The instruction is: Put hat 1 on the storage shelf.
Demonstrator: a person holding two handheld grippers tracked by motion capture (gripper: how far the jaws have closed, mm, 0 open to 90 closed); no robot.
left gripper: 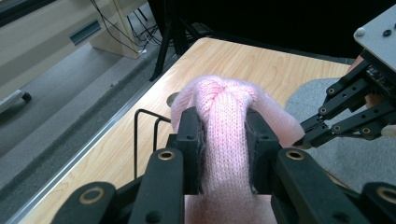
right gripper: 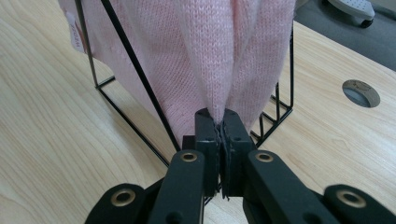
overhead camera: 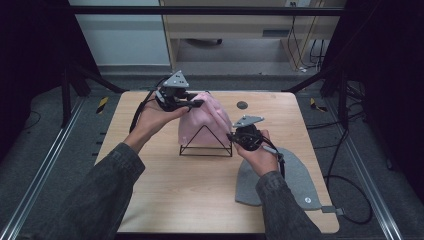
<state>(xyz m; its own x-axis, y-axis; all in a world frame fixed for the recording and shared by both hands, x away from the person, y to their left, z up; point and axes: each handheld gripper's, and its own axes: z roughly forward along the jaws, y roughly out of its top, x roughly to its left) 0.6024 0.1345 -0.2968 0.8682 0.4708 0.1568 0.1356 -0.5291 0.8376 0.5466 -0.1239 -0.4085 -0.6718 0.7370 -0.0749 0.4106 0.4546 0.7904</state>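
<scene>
Pink knit hat [overhead camera: 202, 122] over black wire stand [overhead camera: 206, 145], white label [right gripper: 76, 33] lettering unreadable, left gripper [left gripper: 224, 140] and right gripper [right gripper: 219, 122] both pinching its knit

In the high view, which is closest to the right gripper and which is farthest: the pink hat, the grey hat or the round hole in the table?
1. Pink hat: pinched in the right gripper, on the wire stand.
2. Grey hat: flat on the table, just behind it, under the hand.
3. Round hole: farther up the table.
</scene>
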